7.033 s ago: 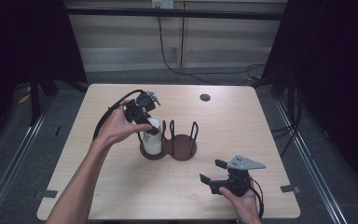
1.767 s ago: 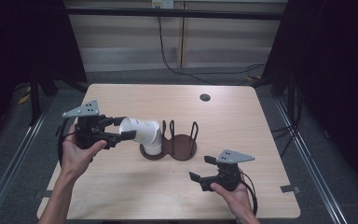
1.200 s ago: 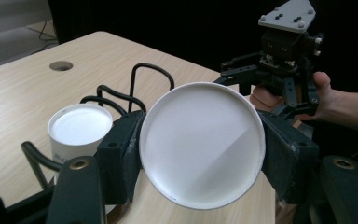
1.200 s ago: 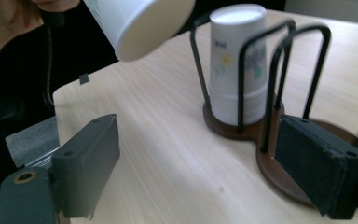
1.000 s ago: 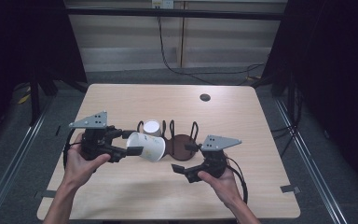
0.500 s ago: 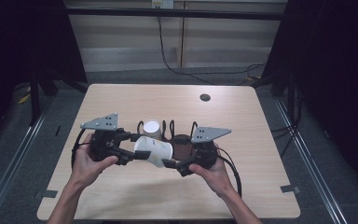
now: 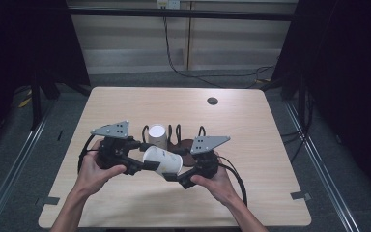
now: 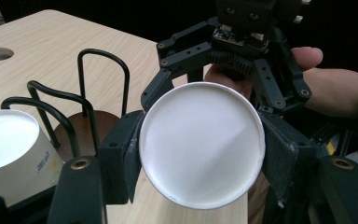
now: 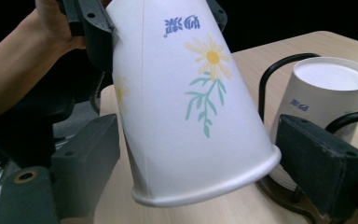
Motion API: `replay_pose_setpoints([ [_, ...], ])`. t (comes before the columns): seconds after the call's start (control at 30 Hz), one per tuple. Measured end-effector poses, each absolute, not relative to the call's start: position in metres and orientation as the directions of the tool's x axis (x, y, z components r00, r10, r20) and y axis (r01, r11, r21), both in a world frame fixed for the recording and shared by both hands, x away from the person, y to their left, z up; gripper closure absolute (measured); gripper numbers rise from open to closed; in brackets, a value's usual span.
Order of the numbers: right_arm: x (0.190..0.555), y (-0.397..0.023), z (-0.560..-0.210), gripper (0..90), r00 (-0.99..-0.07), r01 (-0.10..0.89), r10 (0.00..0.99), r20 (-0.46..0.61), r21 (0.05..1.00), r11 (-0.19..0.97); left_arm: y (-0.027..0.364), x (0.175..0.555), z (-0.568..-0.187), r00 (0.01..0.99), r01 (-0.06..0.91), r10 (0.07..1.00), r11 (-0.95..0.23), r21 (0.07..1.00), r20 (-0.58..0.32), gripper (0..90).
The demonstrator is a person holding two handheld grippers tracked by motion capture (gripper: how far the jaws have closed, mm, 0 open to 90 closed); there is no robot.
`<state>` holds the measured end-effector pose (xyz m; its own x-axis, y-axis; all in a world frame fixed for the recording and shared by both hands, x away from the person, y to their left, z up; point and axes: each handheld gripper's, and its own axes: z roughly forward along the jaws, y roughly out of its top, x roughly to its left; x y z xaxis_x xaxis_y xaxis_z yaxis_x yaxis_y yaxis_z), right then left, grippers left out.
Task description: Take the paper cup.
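Observation:
A white paper cup [image 7: 162, 161] with a daisy print [image 9: 191, 107] lies level above the table's near middle. My left gripper [image 7: 142, 162] is shut on its narrow base end; in the left gripper view the round bottom [image 8: 203, 144] sits pinched between both pads. My right gripper [image 7: 176, 174] comes in from the other side, open, its jaws [image 9: 198, 163] straddling the cup's wide rim with a small gap on each side. A second cup [image 7: 157, 135] stands upside down in the wire holder [image 7: 188, 145] just behind.
The dark holder has upright wire loops [image 8: 102, 56] and a round brown base, right behind both grippers. A small round hole [image 7: 212, 101] lies in the tabletop at the far right. Cables trail from both grippers towards the near edge.
My right gripper has moved left to the held cup, and its jaws now sit around the rim end. The left gripper and the cup have barely shifted.

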<state>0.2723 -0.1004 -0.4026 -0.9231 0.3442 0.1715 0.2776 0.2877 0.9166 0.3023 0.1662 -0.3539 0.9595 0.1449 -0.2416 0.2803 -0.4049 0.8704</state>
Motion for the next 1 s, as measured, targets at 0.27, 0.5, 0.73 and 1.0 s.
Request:
replay_pose_setpoints([
  [0.27,0.274,-0.1,-0.406,15.7,-0.931,0.272,0.323,0.171,0.915,0.299,0.164,0.304,-0.357,0.957,0.288,0.13,-0.413,0.864,-0.258,37.0],
  [0.5,0.274,-0.098,-0.41,16.5,-0.938,0.271,0.296,0.181,0.916,0.296,0.164,0.304,-0.358,0.954,0.3,0.121,-0.404,0.864,-0.274,36.8],
  [0.73,0.274,-0.097,-0.412,20.7,-0.941,0.261,0.289,0.174,0.918,0.298,0.164,0.306,-0.361,0.95,0.312,0.114,-0.399,0.862,-0.291,36.7],
  [1.0,0.274,-0.096,-0.412,23.6,-0.943,0.263,0.287,0.17,0.908,0.327,0.165,0.307,-0.364,0.946,0.323,0.12,-0.393,0.861,-0.3,35.6],
])
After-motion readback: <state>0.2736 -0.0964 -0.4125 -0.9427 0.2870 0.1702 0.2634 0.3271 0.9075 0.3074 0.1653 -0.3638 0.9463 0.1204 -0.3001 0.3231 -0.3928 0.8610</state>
